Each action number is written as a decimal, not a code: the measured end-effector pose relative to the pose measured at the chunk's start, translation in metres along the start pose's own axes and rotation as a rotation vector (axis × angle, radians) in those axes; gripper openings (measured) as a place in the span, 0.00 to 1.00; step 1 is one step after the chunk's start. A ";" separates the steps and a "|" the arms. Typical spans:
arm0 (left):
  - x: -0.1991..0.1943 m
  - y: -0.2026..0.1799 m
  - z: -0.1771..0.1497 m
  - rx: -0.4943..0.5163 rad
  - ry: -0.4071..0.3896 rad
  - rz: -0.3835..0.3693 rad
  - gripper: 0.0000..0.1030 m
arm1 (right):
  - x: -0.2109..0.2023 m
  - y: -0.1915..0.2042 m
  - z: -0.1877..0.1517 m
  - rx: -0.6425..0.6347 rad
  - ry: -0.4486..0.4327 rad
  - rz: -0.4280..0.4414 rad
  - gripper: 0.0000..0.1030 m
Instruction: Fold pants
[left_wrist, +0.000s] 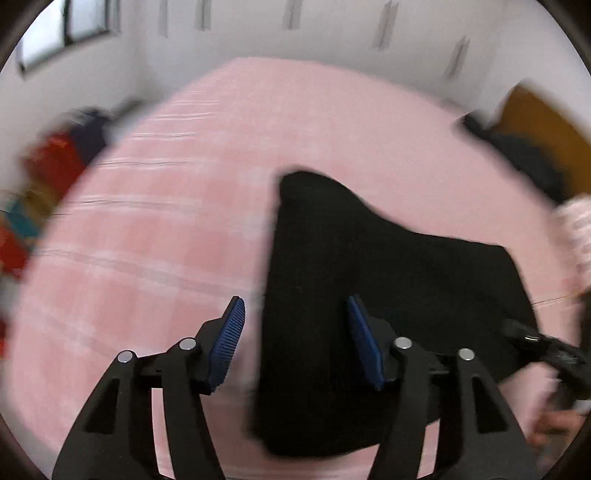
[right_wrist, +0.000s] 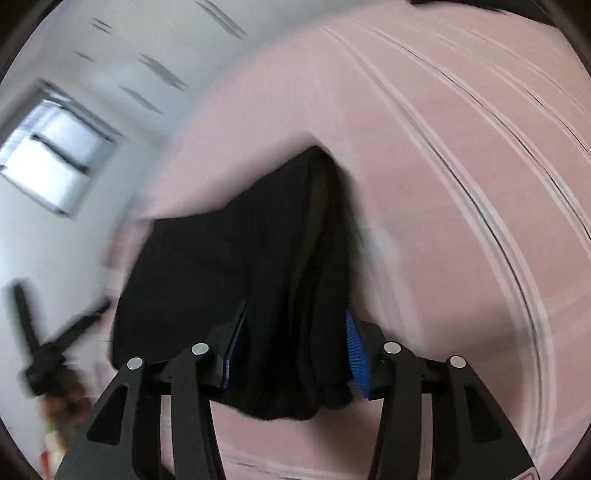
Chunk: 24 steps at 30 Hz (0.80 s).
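Note:
The black pants lie folded on the pink bed sheet. In the left wrist view my left gripper hovers over their left edge. Its left pad is over bare sheet, its right pad is over the cloth, and the jaws stand apart with nothing pressed. The other gripper shows dark and blurred at the pants' right side. In the right wrist view my right gripper has a bunched, wrinkled part of the pants filling the gap from pad to pad. The hem sags just below the fingers.
Blurred red, blue and teal items sit off the bed's left side. A dark heap of clothes and an orange-brown board are at the far right corner. A white wall with a window lies beyond the bed.

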<state>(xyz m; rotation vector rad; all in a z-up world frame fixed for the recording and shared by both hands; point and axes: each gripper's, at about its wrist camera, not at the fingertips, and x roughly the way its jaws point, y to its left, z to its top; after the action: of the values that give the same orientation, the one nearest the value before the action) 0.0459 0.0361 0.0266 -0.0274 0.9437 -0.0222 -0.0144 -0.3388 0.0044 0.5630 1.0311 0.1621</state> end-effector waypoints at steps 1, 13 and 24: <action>0.001 -0.001 -0.007 0.014 -0.002 0.052 0.53 | -0.013 0.000 -0.005 0.028 -0.061 0.020 0.47; 0.014 -0.051 0.005 -0.007 -0.034 0.054 0.71 | 0.043 0.086 0.060 -0.311 -0.060 -0.153 0.00; 0.037 -0.055 -0.003 0.013 0.000 0.082 0.78 | 0.043 0.073 0.035 -0.239 -0.081 -0.153 0.00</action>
<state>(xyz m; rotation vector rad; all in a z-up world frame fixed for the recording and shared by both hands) 0.0644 -0.0199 -0.0033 0.0239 0.9441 0.0477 0.0471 -0.2728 0.0228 0.2707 0.9558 0.1238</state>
